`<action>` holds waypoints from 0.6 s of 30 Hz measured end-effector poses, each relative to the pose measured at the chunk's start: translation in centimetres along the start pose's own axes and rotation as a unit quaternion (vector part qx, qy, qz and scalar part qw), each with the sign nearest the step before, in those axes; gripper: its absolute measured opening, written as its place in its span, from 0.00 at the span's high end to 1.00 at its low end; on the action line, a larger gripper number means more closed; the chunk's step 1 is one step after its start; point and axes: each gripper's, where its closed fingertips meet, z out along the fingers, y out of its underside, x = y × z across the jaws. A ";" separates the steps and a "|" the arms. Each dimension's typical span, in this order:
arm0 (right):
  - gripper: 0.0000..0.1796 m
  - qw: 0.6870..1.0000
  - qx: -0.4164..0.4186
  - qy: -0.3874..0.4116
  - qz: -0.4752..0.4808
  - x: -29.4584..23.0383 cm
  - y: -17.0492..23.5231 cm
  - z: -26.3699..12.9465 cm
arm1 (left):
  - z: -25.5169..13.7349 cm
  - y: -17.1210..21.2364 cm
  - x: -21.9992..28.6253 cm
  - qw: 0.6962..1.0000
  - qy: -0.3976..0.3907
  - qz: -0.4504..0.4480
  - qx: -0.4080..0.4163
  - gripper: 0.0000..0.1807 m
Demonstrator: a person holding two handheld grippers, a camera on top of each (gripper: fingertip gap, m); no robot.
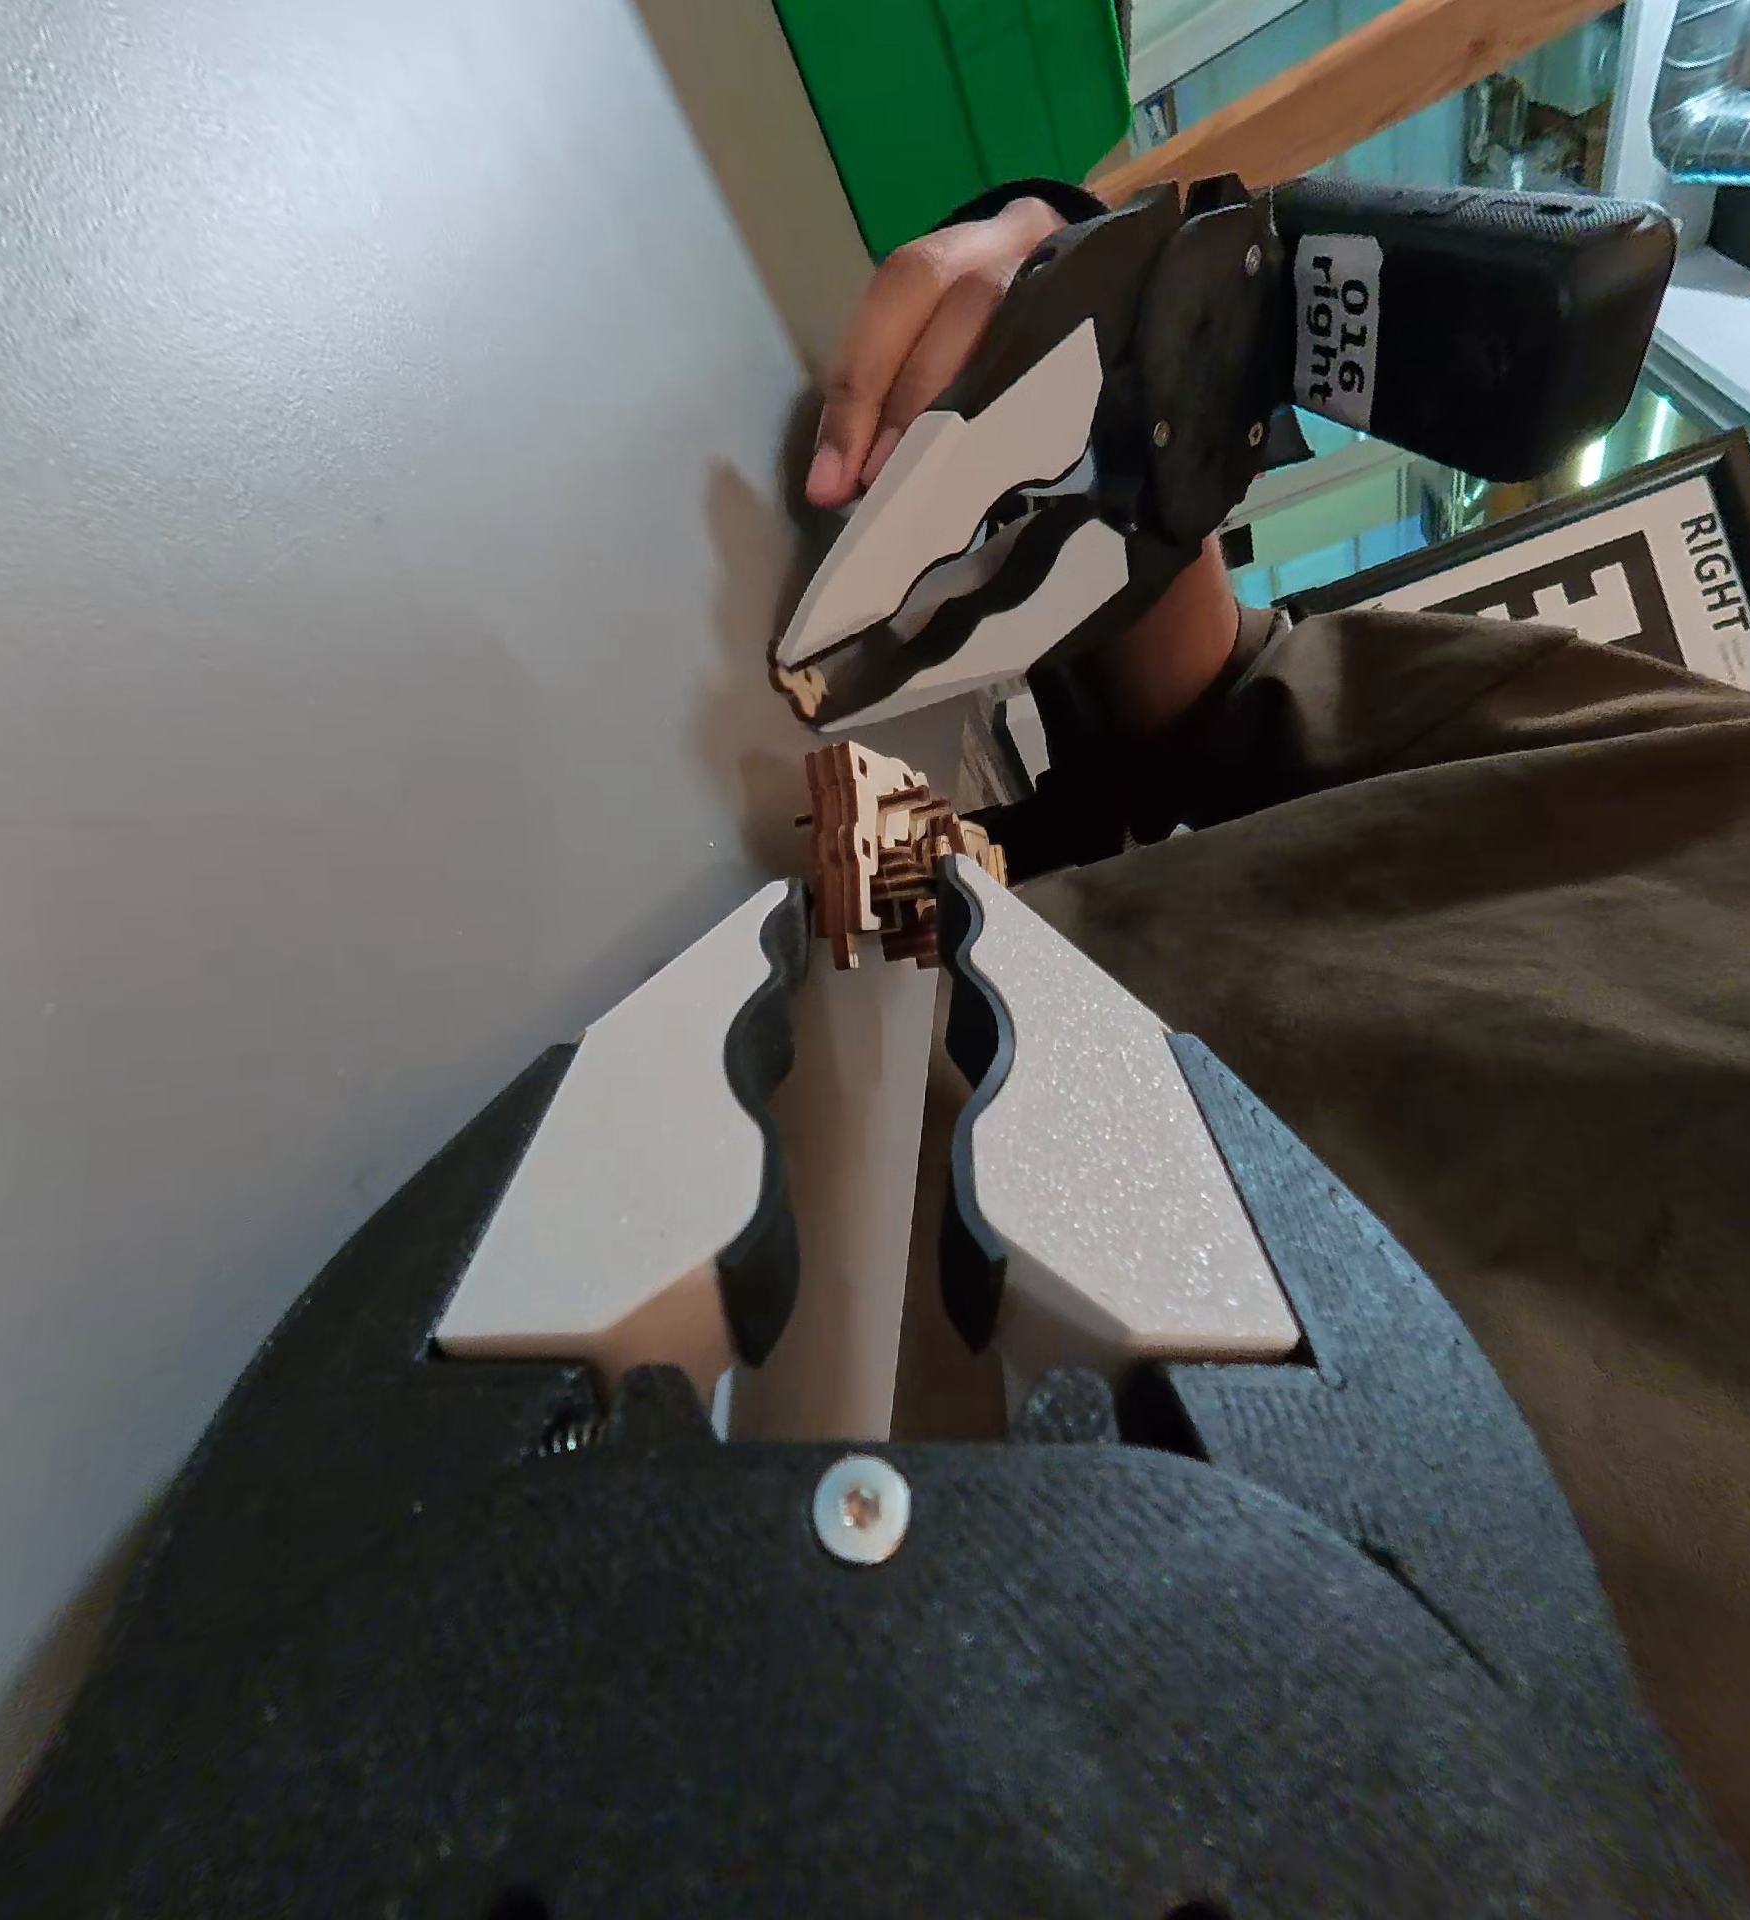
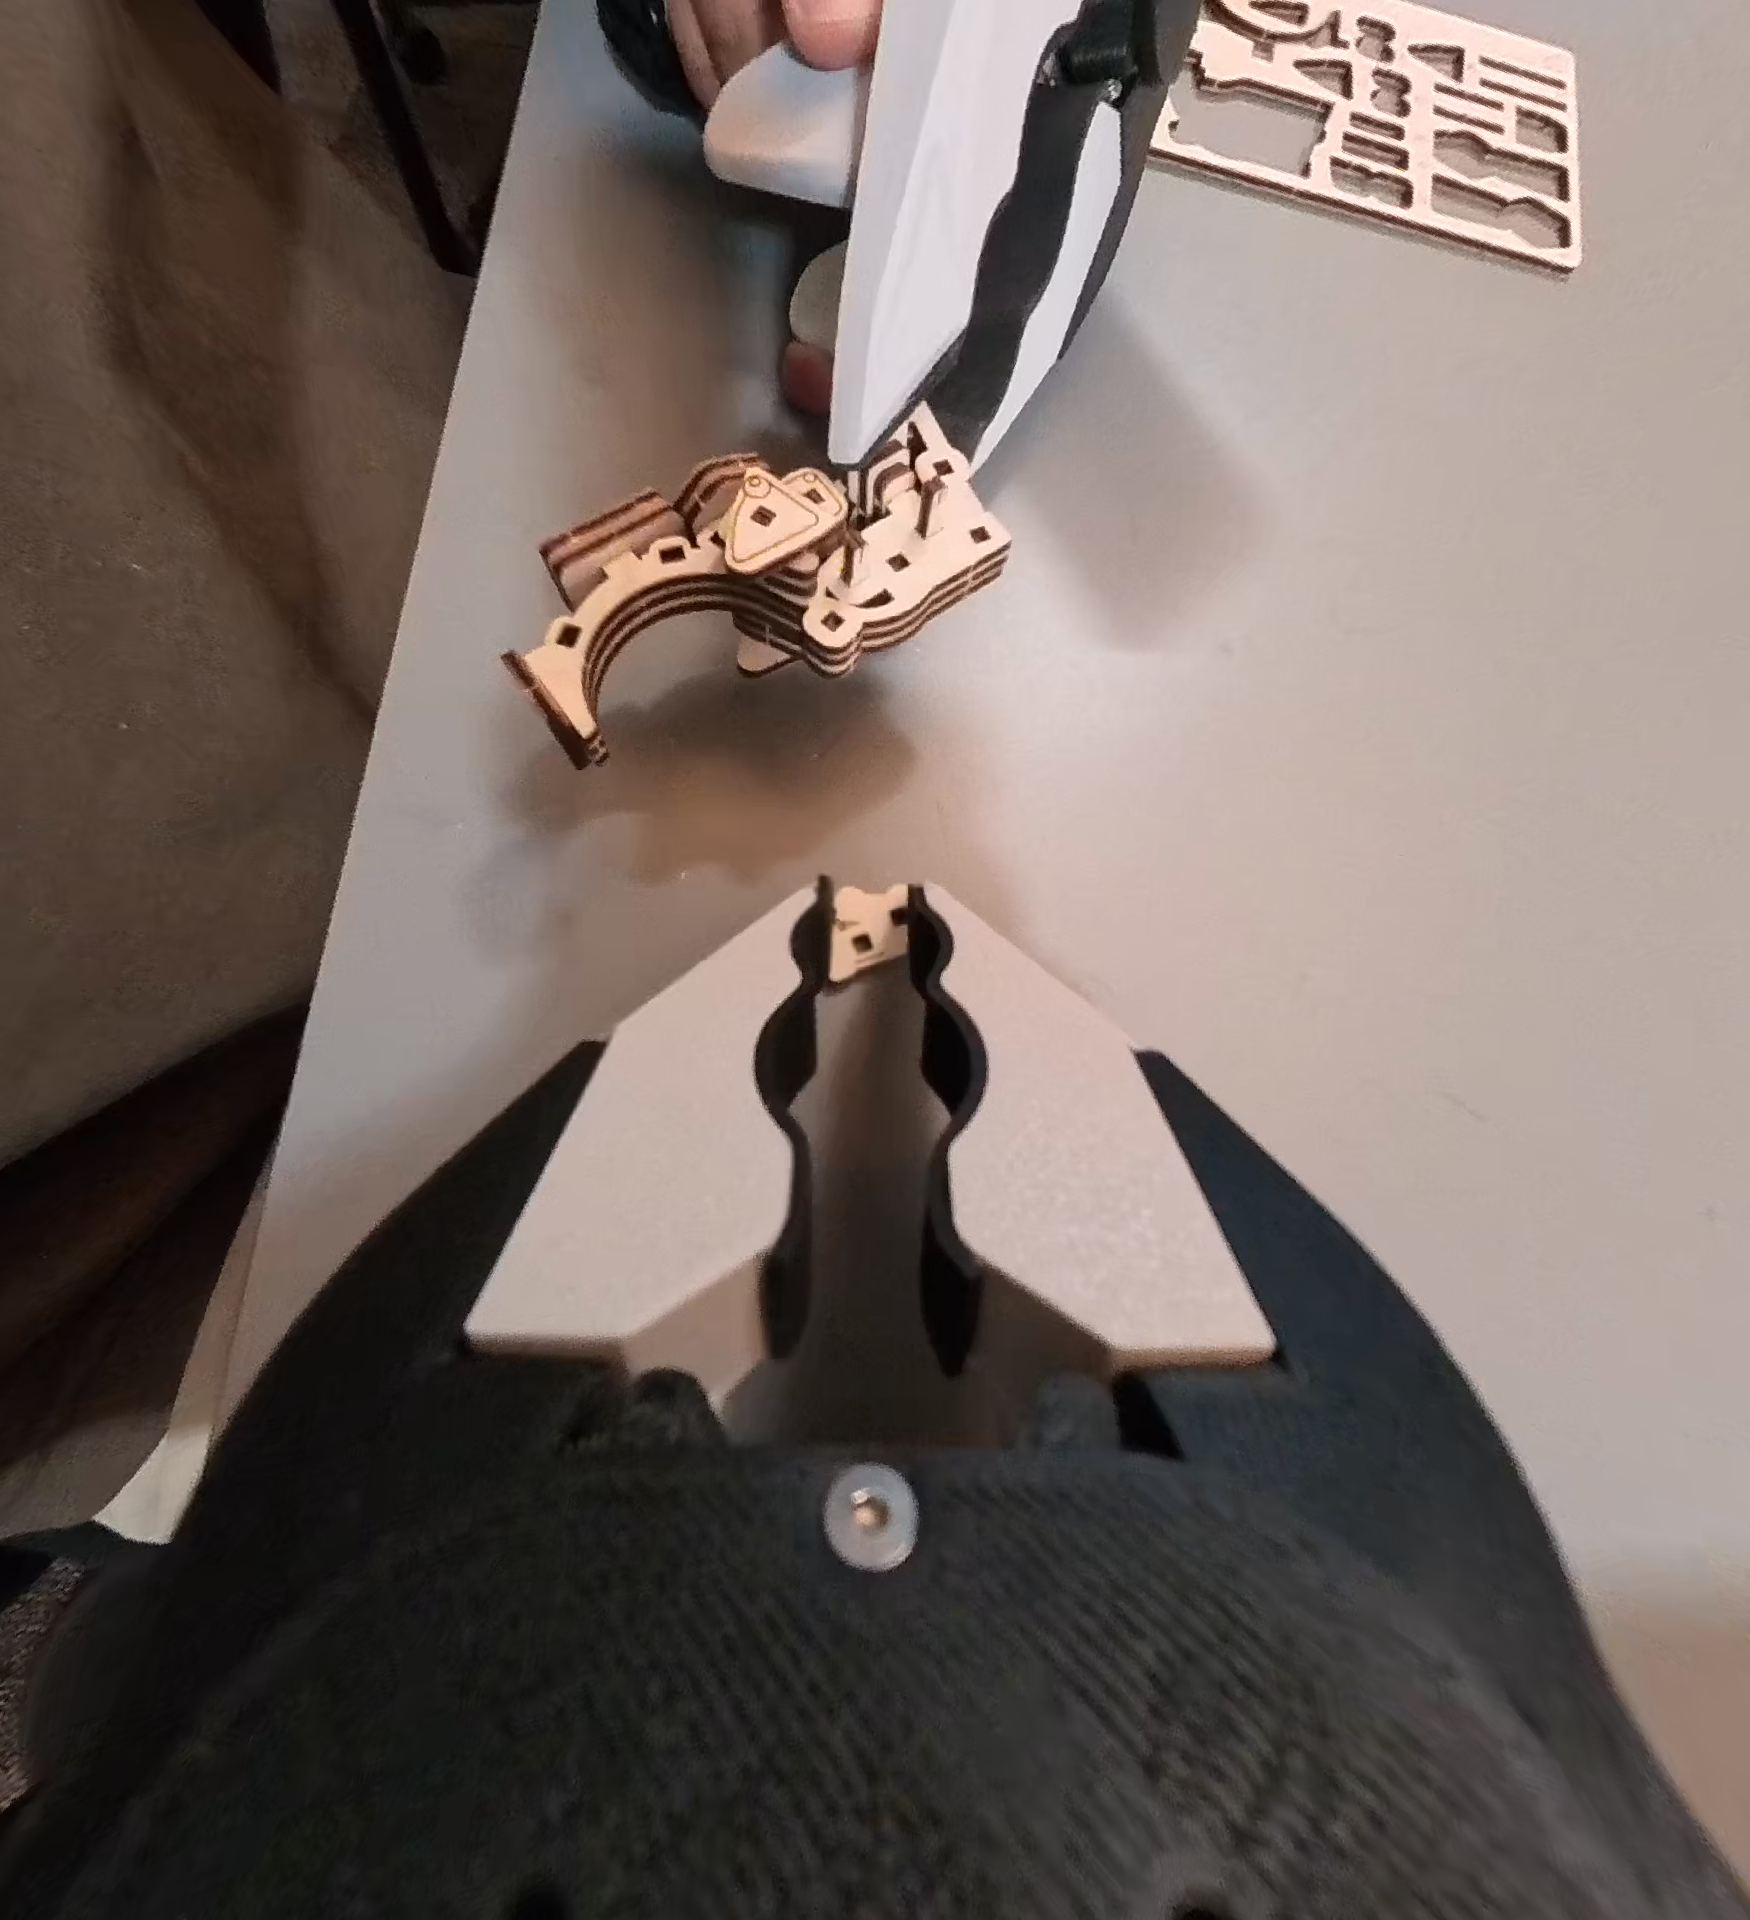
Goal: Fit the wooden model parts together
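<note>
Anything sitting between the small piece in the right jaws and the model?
Nothing: in the right wrist view only bare grey table and shadow separate the small wooden piece from the wooden model.

A pale grey table [image 2: 1370, 727] fills most of both views. Past its far edge in the left wrist view stands a bright green panel [image 1: 954, 94], with a wooden beam [image 1: 1349, 94] slanting beside it. A black-framed printed card [image 1: 1681, 592] (white, with bold black marks) leans nearby. Brown cloth [image 1: 1422, 1039], probably a garment, lies along the table's edge.
</note>
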 end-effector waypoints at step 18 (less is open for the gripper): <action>0.89 0.997 -0.014 -0.014 0.068 -0.4 0.4 -0.3 | 0.0 0.1 0.1 1.000 0.001 0.001 0.004 0.87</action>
